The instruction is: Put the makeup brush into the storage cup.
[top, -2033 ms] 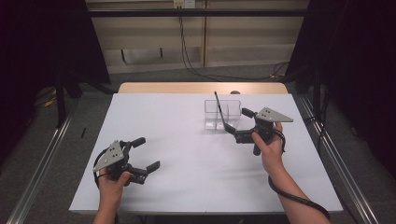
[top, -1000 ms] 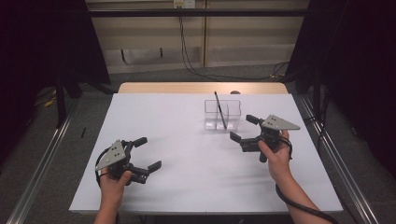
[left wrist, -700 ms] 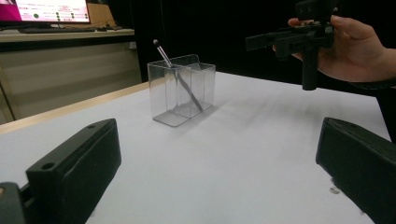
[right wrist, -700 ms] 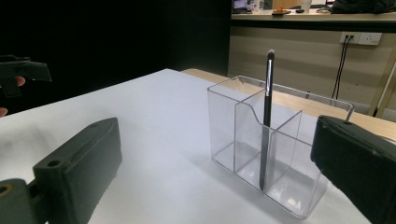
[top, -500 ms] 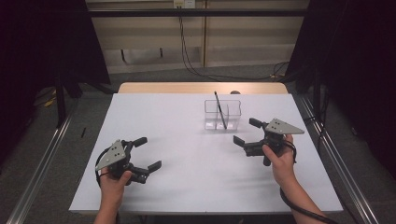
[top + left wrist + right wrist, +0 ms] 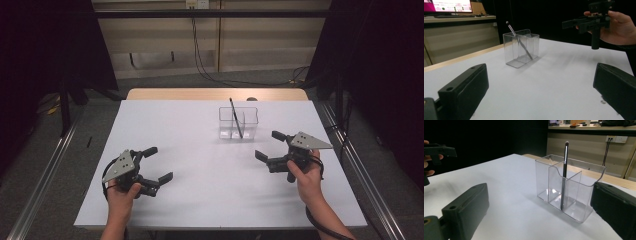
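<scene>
1. High view puts the brush (image 6: 235,117) leaning in the middle slot of the clear holder (image 6: 238,123), toward the table's (image 6: 200,150) far side.
2. My right tongs (image 6: 272,145) hang just beside the holder, jaws wide, empty.
3. My left tongs (image 6: 157,163) rest well apart, also wide and empty.
4. I'd judge a clean withdrawal means keeping the right tongs clear of the holder's rim.
</scene>
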### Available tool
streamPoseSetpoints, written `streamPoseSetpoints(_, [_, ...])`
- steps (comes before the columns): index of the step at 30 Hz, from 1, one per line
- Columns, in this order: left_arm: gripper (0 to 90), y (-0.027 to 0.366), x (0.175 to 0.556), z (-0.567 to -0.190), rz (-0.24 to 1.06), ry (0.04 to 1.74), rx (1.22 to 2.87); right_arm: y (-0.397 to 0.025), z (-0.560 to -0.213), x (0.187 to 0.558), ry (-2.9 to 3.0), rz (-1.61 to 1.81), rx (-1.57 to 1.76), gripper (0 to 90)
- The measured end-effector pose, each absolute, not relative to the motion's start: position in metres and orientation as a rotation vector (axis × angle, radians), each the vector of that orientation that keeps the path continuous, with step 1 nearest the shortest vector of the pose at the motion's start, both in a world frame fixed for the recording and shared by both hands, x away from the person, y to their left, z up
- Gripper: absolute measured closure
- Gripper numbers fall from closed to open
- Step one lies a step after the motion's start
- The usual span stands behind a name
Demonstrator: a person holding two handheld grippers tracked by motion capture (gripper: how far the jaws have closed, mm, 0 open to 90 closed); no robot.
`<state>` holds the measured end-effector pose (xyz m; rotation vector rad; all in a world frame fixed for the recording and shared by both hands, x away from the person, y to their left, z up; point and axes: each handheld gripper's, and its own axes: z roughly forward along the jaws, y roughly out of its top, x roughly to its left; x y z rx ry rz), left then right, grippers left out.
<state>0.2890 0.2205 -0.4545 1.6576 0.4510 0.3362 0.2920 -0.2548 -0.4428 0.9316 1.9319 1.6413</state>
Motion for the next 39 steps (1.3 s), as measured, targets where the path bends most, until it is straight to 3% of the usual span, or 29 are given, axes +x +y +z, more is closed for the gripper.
streamPoseSetpoints(39, [0.0,0.22,0.289,-0.454,0.343,0.447,1.661,-0.288,-0.456,0.26,1.946,1.613,0.961,1.4])
